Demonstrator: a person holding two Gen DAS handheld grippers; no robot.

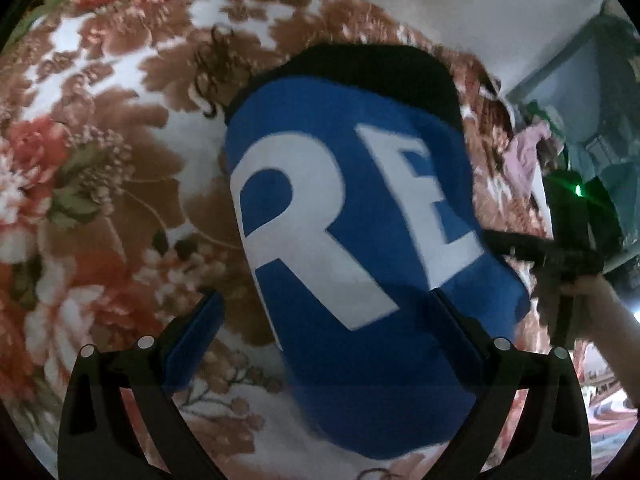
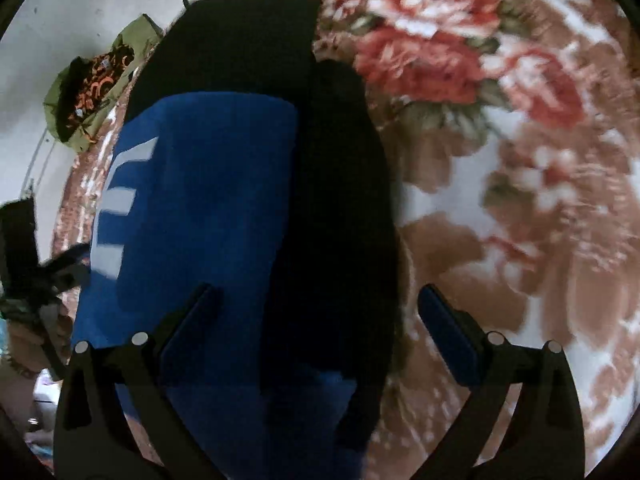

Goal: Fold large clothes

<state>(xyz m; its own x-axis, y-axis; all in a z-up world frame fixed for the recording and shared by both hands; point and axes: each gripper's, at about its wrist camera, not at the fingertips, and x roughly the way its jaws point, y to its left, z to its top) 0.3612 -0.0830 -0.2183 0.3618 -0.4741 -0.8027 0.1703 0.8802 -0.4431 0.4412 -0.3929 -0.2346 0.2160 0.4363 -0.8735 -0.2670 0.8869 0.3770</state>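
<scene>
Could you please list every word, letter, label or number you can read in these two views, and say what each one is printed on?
"RE": large white letters on the blue panel of the blue and black garment, left wrist view; the print is cut off at the fold.
"E": one white letter, partly visible and blurred, on the same garment, right wrist view.
The orange pattern on the dark cloth is too blurred to read as text.
Nothing else legible.

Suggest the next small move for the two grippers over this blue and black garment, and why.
Probably lower the left gripper onto the near edge of the garment and close. Both grippers look open and empty, the right gripper hovering likewise, and the garment lies partly folded on the floral blanket.
</scene>
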